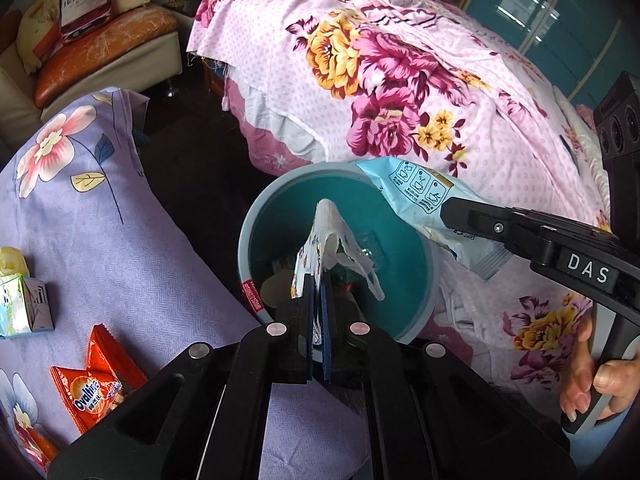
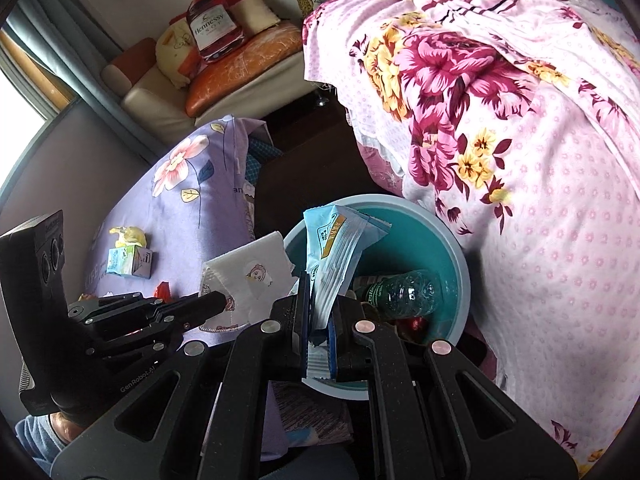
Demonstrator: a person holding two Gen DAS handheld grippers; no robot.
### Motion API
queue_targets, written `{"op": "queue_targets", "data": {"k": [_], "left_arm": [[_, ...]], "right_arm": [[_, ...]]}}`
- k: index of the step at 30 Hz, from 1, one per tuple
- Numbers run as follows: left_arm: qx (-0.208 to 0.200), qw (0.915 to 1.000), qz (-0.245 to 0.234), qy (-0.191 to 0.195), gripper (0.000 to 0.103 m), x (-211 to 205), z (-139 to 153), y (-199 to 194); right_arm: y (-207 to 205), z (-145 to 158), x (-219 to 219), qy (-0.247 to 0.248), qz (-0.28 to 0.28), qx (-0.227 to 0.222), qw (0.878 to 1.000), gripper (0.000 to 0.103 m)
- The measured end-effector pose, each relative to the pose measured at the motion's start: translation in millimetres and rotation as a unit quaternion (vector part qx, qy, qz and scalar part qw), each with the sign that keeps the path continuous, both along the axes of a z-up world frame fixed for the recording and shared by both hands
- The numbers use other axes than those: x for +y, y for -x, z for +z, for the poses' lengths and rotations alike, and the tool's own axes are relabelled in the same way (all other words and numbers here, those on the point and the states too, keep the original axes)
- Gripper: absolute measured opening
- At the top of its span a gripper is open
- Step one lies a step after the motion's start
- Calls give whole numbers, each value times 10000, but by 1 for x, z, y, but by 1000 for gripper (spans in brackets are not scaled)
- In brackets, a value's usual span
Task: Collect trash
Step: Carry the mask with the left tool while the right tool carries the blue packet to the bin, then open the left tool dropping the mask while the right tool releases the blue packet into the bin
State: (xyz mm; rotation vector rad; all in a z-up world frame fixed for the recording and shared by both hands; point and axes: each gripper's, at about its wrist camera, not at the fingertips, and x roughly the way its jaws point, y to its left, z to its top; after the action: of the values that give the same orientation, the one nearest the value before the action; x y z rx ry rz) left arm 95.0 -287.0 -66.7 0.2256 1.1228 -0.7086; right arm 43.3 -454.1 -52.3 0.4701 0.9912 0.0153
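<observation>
Holding one piece of trash each, both grippers are positioned at the teal bin (image 1: 416, 280), which stands on the floor between the bed (image 1: 440, 80) and the purple-covered counter (image 1: 100, 208).

Left gripper (image 1: 318, 320): fingers clamped on a white printed tissue (image 1: 332, 232). The tissue stands up from the fingers with its long axis pointing forward, directly over the bin opening. A release here would, by judgement, drop it inside.

Right gripper (image 2: 318, 320): fingers clamped on the lower end of a light-blue snack wrapper (image 2: 340, 248). The wrapper's long axis runs up and away from the fingers. In the left wrist view it crosses the bin's far right rim, part inside and part outside the opening. This is the controlling relation: the wrapper probably needs to travel inward, toward the bin centre, before the fingers part.

A clear plastic bottle (image 2: 404, 292) already lies inside the bin.

Remaining on the counter, well apart from both grippers: an orange Ovaltine packet (image 1: 100, 384) and a small carton (image 2: 130, 262). The left gripper is nearer these.
</observation>
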Motion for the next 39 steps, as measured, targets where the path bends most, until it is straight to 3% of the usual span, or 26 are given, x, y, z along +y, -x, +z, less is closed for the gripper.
{"op": "queue_targets", "data": {"k": [2,4,6,9,22,28,30,32,35,39], "left_arm": [[75,10000,24,-42,11,0,-5,-3],[106,9999,83,-84,23,2,-8,-5],[81,9998,176,-61,57,6,-7,-7],[-76,9996,254,-31,72,10,-3,-9],[28,9993,366,-54,80,14,-8,-15],[-35,9987,515,45,89,29,-1,-12],[12,9983,571,89,90,36,0,-12],[58,9980,624,127,90,41,0,-11],[122,9974,688,169,90,50,0,-10],[179,9969,730,222,91,60,1,-7]], "right_arm": [[-3,-2,0,3,-8,21,10000,7],[-4,-3,-1,2,-14,37,10000,7],[-6,-4,-1,10,-20,55,10000,7],[-9,-7,-1,13,-24,88,10000,7],[-14,-11,-4,-1,-99,207,9997,7],[-18,-15,-1,-68,-58,309,9995,11],[-19,-16,1,-102,-69,343,9993,20],[-18,-15,3,-73,-98,339,9993,44],[-17,-12,6,-82,-126,343,9993,61],[-16,-9,12,-95,-137,429,9989,69]]}}
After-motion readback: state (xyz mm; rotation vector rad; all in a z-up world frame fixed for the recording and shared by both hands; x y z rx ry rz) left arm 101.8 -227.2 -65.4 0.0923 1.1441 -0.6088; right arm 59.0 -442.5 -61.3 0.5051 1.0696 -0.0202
